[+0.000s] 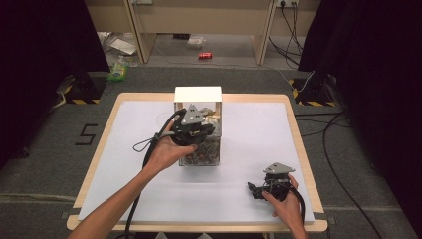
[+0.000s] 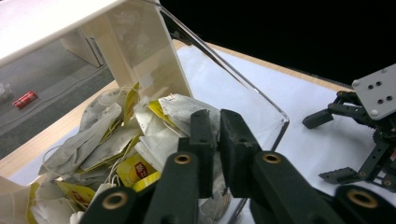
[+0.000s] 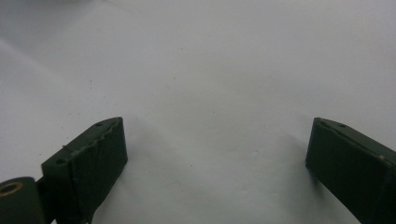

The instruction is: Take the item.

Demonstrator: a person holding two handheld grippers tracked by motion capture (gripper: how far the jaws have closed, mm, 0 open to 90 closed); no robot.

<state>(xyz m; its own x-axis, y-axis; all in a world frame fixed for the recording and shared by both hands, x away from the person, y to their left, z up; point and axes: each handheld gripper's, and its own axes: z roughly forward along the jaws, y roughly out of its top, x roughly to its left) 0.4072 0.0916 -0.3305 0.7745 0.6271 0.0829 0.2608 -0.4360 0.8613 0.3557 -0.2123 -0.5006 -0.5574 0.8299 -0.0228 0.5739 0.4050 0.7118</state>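
Your left gripper (image 2: 218,140) fingers sit together above the tea bags (image 2: 116,140), right gripper (image 3: 215,158) fingers apart; lifting may snag strings, tipping the clear box (image 1: 209,149).

The person's bare left forearm (image 1: 117,201) reaches in from the bottom left, its hand (image 1: 166,152) wrapped around the black two-jaw left gripper (image 2: 218,122) with a grey three-cornered plate on top, held up near the middle of the table; in the left gripper view its jaws stand pressed almost together, only a thin slit between them. The right hand (image 1: 288,206) holds the matching black right gripper (image 1: 255,189) low at the near right, pointing leftward. In the right gripper view, its jaws are spread wide apart.
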